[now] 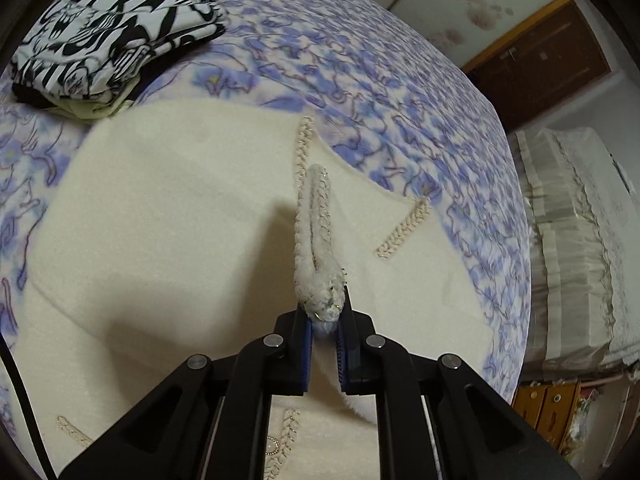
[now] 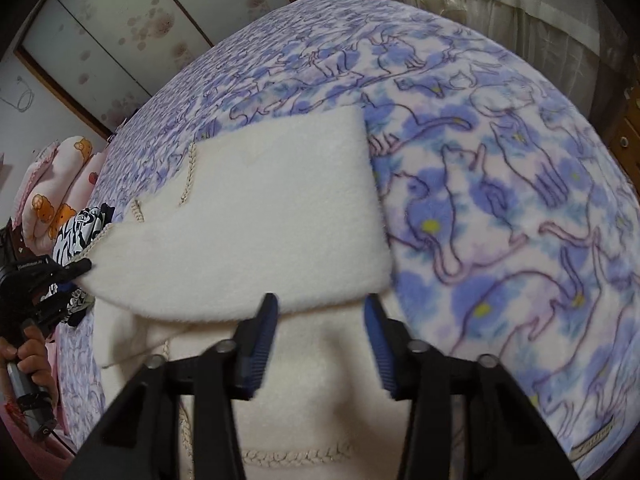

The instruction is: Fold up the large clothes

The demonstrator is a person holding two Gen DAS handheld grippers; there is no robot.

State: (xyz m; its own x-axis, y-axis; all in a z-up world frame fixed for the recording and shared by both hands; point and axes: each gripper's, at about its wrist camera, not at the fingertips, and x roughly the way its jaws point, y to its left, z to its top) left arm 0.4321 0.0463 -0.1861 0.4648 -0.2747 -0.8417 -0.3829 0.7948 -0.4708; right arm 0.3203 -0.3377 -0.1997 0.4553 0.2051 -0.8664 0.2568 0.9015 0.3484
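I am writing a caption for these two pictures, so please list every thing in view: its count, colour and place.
Fleecy cream garment with braided trim: one, cream, spread on the blanket, one part folded over.
Cat-print fleece blanket: one, purple and white, covering the bed.
Folded black-and-white printed cloth: one, on the blanket past the garment.
Bear-print pink pillow: one, pink, at the bed's far edge.
Left tongs: black with blue pads, shut on the garment's trimmed edge.
Right tongs: open above the garment.
Hand: one, gripping the left handle.

One cream garment (image 1: 180, 220), one folded patterned garment (image 1: 116, 28)
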